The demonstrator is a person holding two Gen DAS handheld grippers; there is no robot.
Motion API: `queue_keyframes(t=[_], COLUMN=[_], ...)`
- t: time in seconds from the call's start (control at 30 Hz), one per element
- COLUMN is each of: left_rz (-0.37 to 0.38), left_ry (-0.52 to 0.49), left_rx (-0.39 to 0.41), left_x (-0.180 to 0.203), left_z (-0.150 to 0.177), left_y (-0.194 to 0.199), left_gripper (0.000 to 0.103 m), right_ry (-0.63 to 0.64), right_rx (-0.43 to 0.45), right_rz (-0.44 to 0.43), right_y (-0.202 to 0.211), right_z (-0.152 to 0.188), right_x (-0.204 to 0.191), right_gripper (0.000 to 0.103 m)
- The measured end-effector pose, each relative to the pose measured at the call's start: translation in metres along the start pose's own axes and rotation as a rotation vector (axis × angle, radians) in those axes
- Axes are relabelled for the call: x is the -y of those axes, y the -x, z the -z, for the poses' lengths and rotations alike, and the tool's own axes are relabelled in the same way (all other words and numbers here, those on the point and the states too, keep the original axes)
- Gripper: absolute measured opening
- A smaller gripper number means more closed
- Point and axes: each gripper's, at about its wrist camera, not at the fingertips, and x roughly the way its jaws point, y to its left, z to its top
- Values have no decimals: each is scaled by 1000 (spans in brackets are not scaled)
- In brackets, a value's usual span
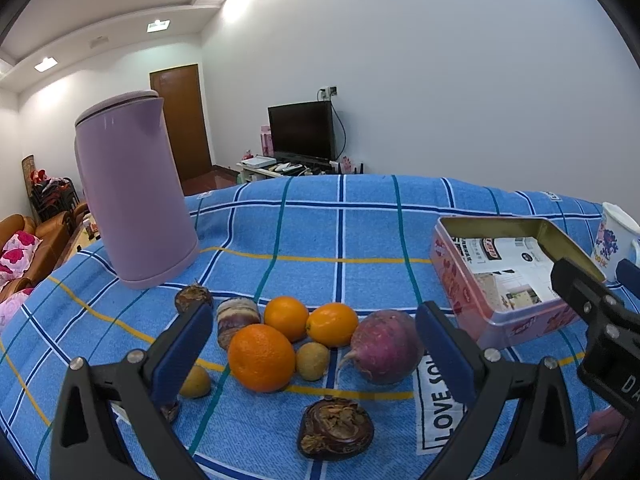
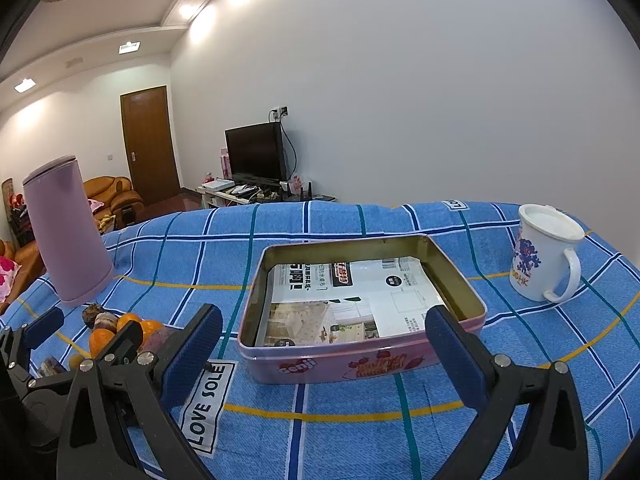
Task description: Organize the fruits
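A pile of produce lies on the blue checked cloth: three oranges, the largest in front (image 1: pixel 262 357), a purple-red radish (image 1: pixel 386 346), small tan fruits (image 1: pixel 312 360), and dark brown bulbs (image 1: pixel 335 427). My left gripper (image 1: pixel 316 350) is open and empty, hovering just above and before the pile. The open pink tin (image 2: pixel 360 316) holds only printed paper. My right gripper (image 2: pixel 326 350) is open and empty at the tin's near wall. The pile shows at the left of the right wrist view (image 2: pixel 120 326).
A tall lilac kettle (image 1: pixel 132 196) stands behind the pile on the left. A white mug (image 2: pixel 540 256) stands right of the tin. The table's far edge lies behind them, with a TV and sofa beyond.
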Motion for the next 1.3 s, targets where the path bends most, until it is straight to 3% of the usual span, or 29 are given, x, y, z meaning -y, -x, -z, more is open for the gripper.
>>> queue_keyframes(t=[1.3], left_rz=[3], left_ry=[0], left_rx=[0], left_x=[0], left_z=[1], left_y=[-1], left_gripper=[103], right_ry=[15], right_rx=[-10], right_rz=[17], right_y=[-4], right_z=[1], right_x=[-2], right_gripper=[102])
